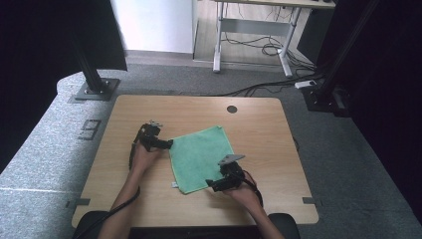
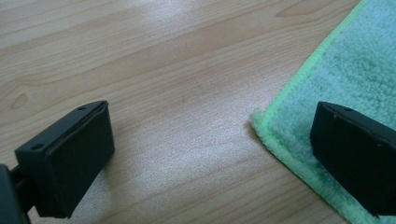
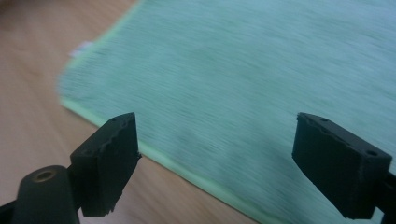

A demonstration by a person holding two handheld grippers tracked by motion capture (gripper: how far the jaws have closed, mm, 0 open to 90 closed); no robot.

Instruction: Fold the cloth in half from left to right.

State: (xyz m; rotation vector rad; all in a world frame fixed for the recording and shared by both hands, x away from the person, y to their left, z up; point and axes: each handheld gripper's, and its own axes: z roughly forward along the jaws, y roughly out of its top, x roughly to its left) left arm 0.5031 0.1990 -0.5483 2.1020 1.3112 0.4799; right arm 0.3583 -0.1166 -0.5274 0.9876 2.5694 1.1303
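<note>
Left tool (image 1: 169, 144) – right tool (image 1: 211, 185) – agape.

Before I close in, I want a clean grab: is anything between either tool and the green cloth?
Nothing visible. The left tool, jaws open, straddles the green cloth at its corner; the right tool, also open, hangs over its near edge.

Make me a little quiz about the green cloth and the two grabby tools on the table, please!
1. True or false: the green cloth lies flat on the wooden table.
2. Which corner of the cloth does the left hand-held gripper sit at in the high view: A) far left, B) near right, C) far right?
3. Fill in: the jaws of the right hand-held gripper stand ____, with nothing pinched between them.

Key:
1. True; it is spread out in a single layer.
2. A; one jaw is over the cloth's corner, the other over bare wood.
3. Open; they straddle the cloth's near edge.
</note>
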